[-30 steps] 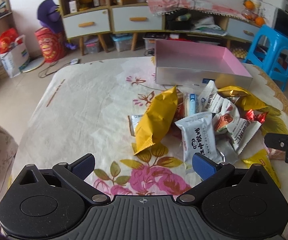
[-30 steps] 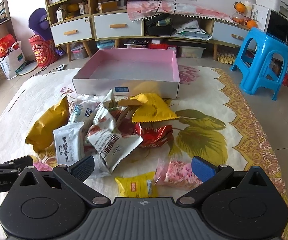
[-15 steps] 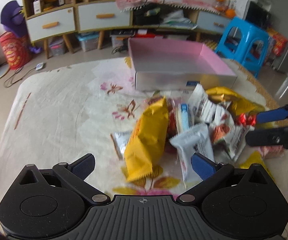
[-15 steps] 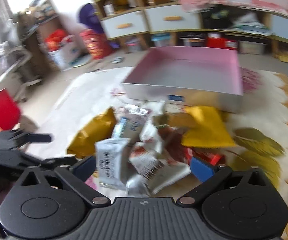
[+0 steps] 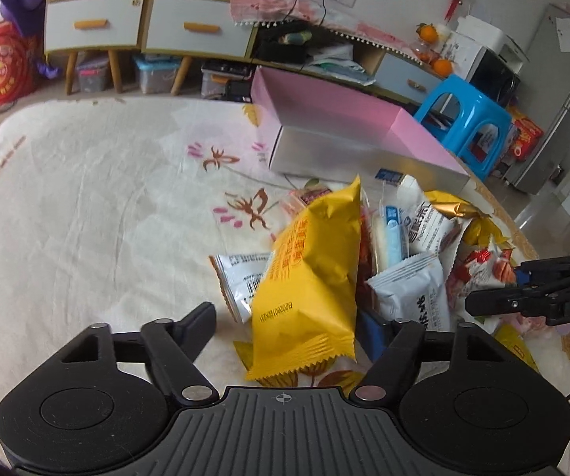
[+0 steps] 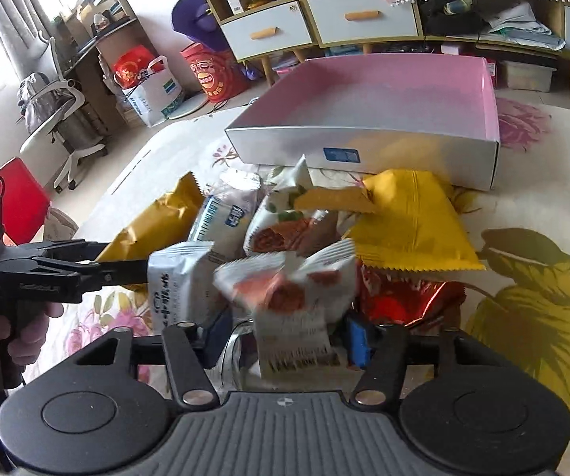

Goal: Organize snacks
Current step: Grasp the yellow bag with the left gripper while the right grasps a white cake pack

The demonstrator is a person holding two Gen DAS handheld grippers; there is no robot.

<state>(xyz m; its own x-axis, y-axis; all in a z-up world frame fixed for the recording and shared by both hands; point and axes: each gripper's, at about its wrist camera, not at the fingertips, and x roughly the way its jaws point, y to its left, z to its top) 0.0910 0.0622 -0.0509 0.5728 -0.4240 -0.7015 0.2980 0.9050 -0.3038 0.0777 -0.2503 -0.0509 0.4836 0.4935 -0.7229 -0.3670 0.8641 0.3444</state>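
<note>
Found the whole snack heap sitting loose on the counter under a cream floral cloth (image 5: 87,206), just in front of the shallow cardboard box with silver walls and a pink inside (image 6: 364,142), box looking bare inside from both views. Had the left gripper (image 5: 285,313) angled down over the near end of a big crinkly yellow plastic snack packet (image 5: 308,277), jaws just closing in but not clamped: blue pad right beside the packet's right edge, the other finger clear of it on the left, so open around the packet and not pinching it. Noticed a white foil packet with black characters (image 5: 416,297) lying just to the right of the yellow one, and a white packet with a barcode (image 5: 237,277) poking out from underneath on the left. Had the right gripper (image 6: 288,329) low over the middle of the pile, jaws also just closing, with a blurry white packet with orange-red print (image 6: 289,289) between them; spotted a gap on the left side, so not gripping there either. Saw a flat yellow sachet with zigzag edges (image 6: 412,230) behind that, touching a shiny red wrapper (image 6: 404,297). Caught a hand (image 6: 27,325) wrapped round the left gripper's handle at the edge of the right view.
</note>
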